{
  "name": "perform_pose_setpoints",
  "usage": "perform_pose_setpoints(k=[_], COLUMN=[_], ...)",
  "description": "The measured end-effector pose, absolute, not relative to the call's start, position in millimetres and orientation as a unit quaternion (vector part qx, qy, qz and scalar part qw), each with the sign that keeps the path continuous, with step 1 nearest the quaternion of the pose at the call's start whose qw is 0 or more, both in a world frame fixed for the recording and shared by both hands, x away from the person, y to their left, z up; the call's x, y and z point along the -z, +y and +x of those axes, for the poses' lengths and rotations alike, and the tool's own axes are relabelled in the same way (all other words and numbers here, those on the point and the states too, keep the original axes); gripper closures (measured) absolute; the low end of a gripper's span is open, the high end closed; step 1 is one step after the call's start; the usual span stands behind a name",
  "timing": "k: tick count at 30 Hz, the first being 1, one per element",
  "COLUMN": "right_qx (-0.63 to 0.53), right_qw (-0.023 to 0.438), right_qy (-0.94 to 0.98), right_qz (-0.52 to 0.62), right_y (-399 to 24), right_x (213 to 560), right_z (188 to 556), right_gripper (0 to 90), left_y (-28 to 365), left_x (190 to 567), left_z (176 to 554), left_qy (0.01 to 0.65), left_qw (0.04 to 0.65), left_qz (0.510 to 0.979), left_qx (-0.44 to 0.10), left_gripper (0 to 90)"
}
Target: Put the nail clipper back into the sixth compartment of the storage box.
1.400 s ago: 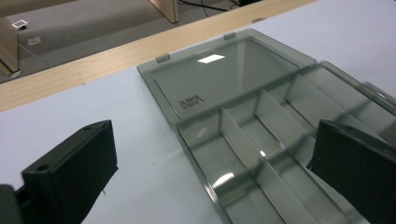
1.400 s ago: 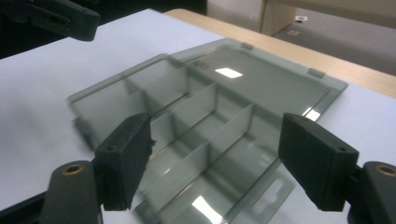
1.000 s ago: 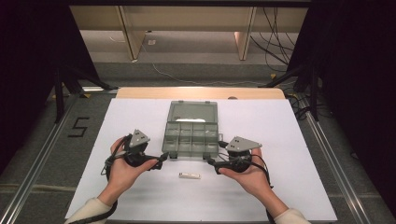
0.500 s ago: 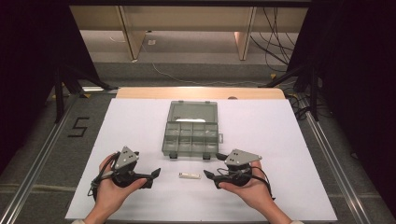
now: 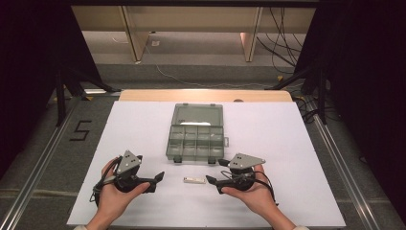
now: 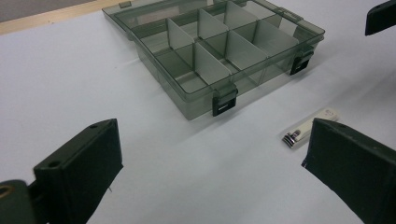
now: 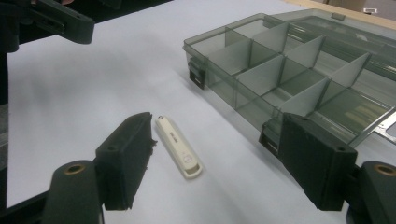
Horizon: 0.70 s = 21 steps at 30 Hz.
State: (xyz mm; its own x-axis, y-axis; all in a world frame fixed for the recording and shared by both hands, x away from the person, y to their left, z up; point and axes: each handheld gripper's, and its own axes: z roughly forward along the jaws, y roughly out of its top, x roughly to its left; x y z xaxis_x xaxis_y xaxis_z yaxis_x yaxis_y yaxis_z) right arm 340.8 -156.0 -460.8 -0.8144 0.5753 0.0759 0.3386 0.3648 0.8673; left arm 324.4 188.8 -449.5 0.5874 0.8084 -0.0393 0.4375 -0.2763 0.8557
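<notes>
A smoky grey compartment box lies open at the table's middle, its lid folded flat behind it and its dividers bare. Its front wall and two black latches show in the left gripper view. A small white USB stick rests on the white table in front of the box. My left gripper is open to the left of the stick, jaws pointing right. From the other side my right gripper is open, jaws pointing left. The stick lies just beyond my right gripper, near its left jaw. Nothing sits between the jaws of the left gripper.
The white table top spreads wide on both sides of the box. A wooden strip borders its far edge. Metal rails run along the floor at either side, and cables lie on the floor behind.
Both hands have drawn back from the box's front corners toward the near edge. The grippers now flank the USB stick. Box and stick have not moved.
</notes>
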Motion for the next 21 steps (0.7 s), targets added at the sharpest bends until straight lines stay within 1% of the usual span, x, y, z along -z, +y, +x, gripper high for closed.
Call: perform_pose_setpoints(k=[6, 7, 12, 13, 14, 17, 20, 21], right_qx=[-0.482, -0.481, -0.472, -0.471, -0.465, -0.459, -0.45, -0.444], right_qw=[0.117, 0.122, 0.111, 0.116, 0.107, 0.105, 0.092, 0.086], right_qy=[0.825, 0.825, 0.834, 0.835, 0.84, 0.846, 0.854, 0.86], right_qz=[0.271, 0.269, 0.264, 0.26, 0.258, 0.25, 0.246, 0.237], right_y=[-148, -146, -136, -134, -130, -125, -116, -109], right_x=[465, 466, 469, 471, 473, 476, 479, 481], right_z=[344, 345, 350, 352, 353, 355, 359, 362], right_gripper=[28.0, 28.7, 32.6, 33.2, 34.9, 36.3, 38.4, 40.6], left_y=[189, 188, 186, 186, 185, 186, 188, 189], left_x=[451, 451, 452, 452, 452, 452, 453, 453], left_z=[326, 326, 327, 327, 327, 327, 327, 328], left_qy=[0.401, 0.403, 0.402, 0.403, 0.404, 0.402, 0.402, 0.403], left_qw=[0.44, 0.441, 0.439, 0.44, 0.445, 0.439, 0.437, 0.437], left_qz=[0.777, 0.775, 0.776, 0.775, 0.771, 0.775, 0.776, 0.776], left_qx=[-0.206, -0.206, -0.209, -0.209, -0.209, -0.211, -0.211, -0.211], left_gripper=[4.3, 4.4, 5.2, 5.2, 5.4, 5.6, 5.7, 5.7])
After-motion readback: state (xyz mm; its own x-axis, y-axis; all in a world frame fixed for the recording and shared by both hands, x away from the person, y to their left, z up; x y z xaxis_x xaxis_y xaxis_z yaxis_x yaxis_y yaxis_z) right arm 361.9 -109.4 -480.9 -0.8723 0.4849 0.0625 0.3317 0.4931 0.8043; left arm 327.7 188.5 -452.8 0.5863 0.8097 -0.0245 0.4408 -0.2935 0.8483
